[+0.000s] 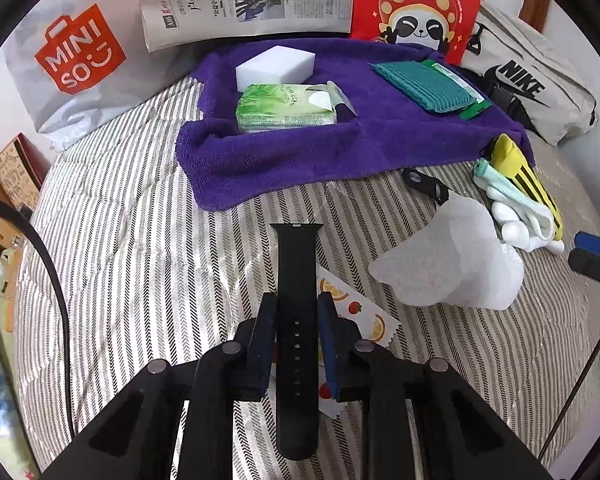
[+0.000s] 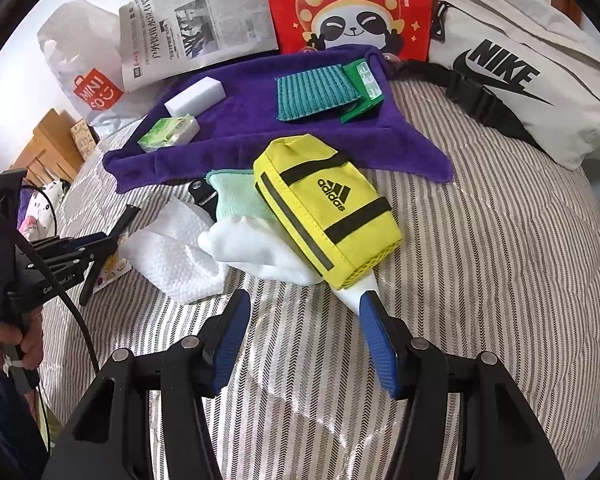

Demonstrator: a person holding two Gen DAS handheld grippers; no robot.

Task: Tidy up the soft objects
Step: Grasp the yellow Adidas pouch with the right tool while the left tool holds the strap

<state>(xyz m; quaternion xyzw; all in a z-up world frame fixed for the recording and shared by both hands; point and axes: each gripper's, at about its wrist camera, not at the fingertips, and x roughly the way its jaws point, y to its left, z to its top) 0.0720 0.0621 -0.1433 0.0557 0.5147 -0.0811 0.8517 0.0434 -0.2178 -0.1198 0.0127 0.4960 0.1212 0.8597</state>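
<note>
Left wrist view: your left tool (image 1: 296, 312) is clamped on a black watch strap (image 1: 297, 280), which runs lengthwise btwn the fingers, tip pointing toward frame centre, above the striped bed cover (image 1: 132, 248). A fruit-print wrapper (image 1: 364, 320) lies under the tool, right of centre. Upper centre: purple towel (image 1: 292, 160) w/ a white sponge block (image 1: 276, 67), a green tissue pack (image 1: 286, 108) just in front of it, and a teal cloth (image 1: 424, 84) toward the upper right. At right: white paper towel (image 1: 452, 264), white glove (image 1: 520, 220), and yellow pouch (image 1: 520, 176) at the towel's corner.

Right wrist view: your right tool (image 2: 306, 312) has its fingers apart, nothing btwn them; the right finger tip touches the white glove (image 2: 260, 248) edge. Yellow pouch (image 2: 324, 208) sits mid-frame, on top of the glove, its upper end against the purple towel (image 2: 240, 132). Paper towel (image 2: 172, 256) is left of the glove. Teal cloth (image 2: 316, 92), sponge block (image 2: 196, 98) and tissue pack (image 2: 170, 132) are on the towel, upper part of frame. Your left tool (image 2: 100, 246) is at far left.
</note>
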